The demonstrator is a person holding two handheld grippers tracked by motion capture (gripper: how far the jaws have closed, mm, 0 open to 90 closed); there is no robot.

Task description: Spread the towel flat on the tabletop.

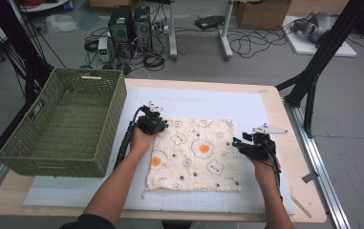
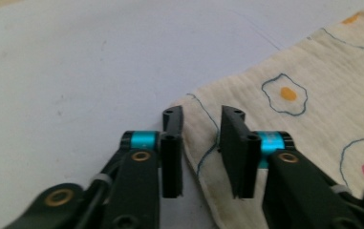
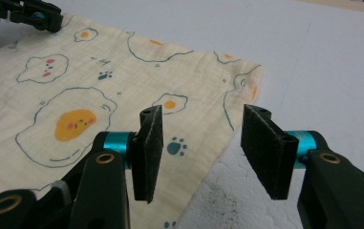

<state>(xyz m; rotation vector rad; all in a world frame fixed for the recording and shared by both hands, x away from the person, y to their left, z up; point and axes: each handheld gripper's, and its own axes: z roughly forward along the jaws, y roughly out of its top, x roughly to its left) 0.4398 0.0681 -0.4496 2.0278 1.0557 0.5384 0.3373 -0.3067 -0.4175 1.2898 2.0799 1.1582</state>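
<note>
A cream cloth [image 1: 194, 155] printed with fried eggs and little faces lies flat on the white mat [image 1: 208, 102]. My left gripper [image 1: 163, 125] rests low at the cloth's far left corner. In the left gripper view that gripper [image 2: 201, 143] has its jaws narrowly apart, with the cloth [image 2: 313, 119] corner lying flat in the gap, not pinched. My right gripper [image 1: 237, 142] is at the cloth's right edge. Its jaws [image 3: 201, 148] stand wide apart, straddling the edge of the cloth [image 3: 74, 86]. The left gripper [image 3: 31, 14] shows far off at the opposite corner.
A green woven basket [image 1: 115, 107] stands on the table's left side, close to my left hand. The wooden table edge [image 1: 299, 143] runs just right of my right gripper. Cables, computers and stands sit on the floor beyond the table.
</note>
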